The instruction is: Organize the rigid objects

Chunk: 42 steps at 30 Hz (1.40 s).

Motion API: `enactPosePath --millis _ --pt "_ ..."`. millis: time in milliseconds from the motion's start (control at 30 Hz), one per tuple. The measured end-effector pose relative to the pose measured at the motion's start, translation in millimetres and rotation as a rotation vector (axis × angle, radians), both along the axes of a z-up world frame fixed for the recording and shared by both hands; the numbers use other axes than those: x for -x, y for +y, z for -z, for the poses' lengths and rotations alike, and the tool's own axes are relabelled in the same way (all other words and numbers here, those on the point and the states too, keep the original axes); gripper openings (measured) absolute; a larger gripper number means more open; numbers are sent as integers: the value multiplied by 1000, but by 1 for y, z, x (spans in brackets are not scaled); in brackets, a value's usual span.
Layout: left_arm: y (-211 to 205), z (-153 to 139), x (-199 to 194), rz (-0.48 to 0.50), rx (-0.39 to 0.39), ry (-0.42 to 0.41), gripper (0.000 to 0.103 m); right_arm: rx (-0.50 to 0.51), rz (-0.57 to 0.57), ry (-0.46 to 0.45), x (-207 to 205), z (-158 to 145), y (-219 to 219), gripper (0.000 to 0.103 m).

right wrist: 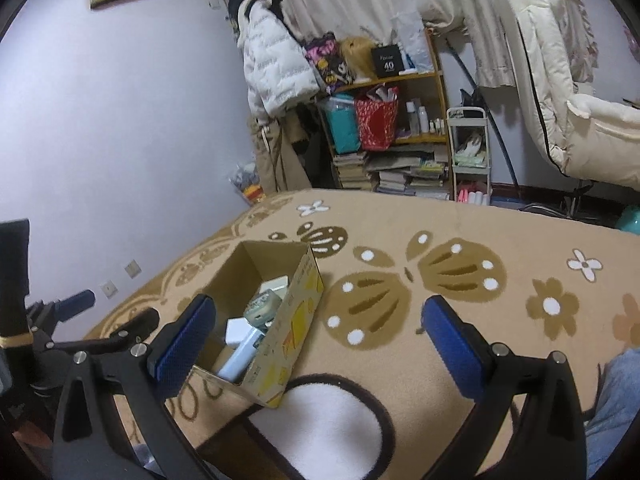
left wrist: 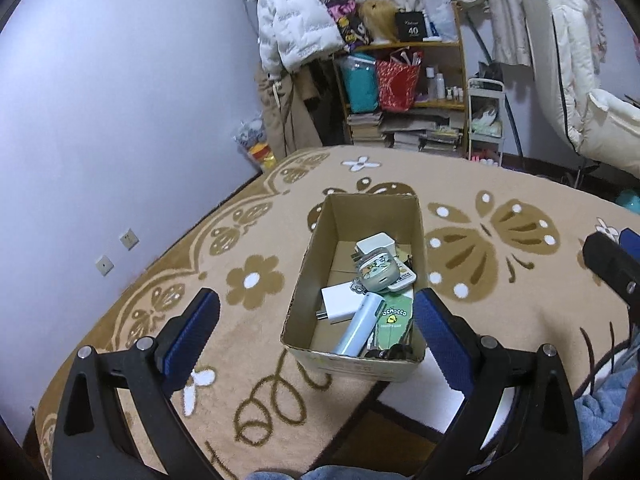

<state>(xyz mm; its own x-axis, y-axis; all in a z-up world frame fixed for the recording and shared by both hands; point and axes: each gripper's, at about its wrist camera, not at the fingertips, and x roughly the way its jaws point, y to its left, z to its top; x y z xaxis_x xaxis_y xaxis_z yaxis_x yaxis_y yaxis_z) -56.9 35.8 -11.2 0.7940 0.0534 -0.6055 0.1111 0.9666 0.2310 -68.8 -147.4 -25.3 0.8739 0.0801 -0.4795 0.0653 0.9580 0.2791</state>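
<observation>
One cardboard box (left wrist: pixel 362 344), two white chargers (left wrist: pixel 338 305).

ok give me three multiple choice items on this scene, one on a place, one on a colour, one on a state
1. Where are the small items gathered?
A. inside the cardboard box
B. scattered on the blanket
C. on the bookshelf

2. What colour are the pads on the tool fingers?
A. red
B. blue
C. white

3. How do the two tools stand?
A. both open and empty
B. left one shut on the charger
C. right one shut on the box

Answers:
1 A: the white charger, pale blue cylinder and green packet all lie in the cardboard box, which sits on the butterfly-patterned blanket.
2 B: the pads show blue.
3 A: the left tool and right tool have their fingers spread wide with nothing between them.
</observation>
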Motion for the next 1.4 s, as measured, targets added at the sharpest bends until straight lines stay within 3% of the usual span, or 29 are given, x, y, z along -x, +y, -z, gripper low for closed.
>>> enactPosePath --millis 133,300,633,1067,1400 --pt "-3 -6 15 4 -8 -56 97 26 18 -31 13 -5 1 103" --pt "-3 -10 24 7 9 -65 97 95 39 -47 27 -7 9 103" --pt "-2 -13 34 -47 -3 -119 97 100 94 -65 43 -6 4 103" --pt "-1 -9 27 -37 28 -76 97 127 97 -46 42 -4 1 103" --pt "-10 -4 32 -11 -16 -78 97 124 99 -37 41 -4 0 103"
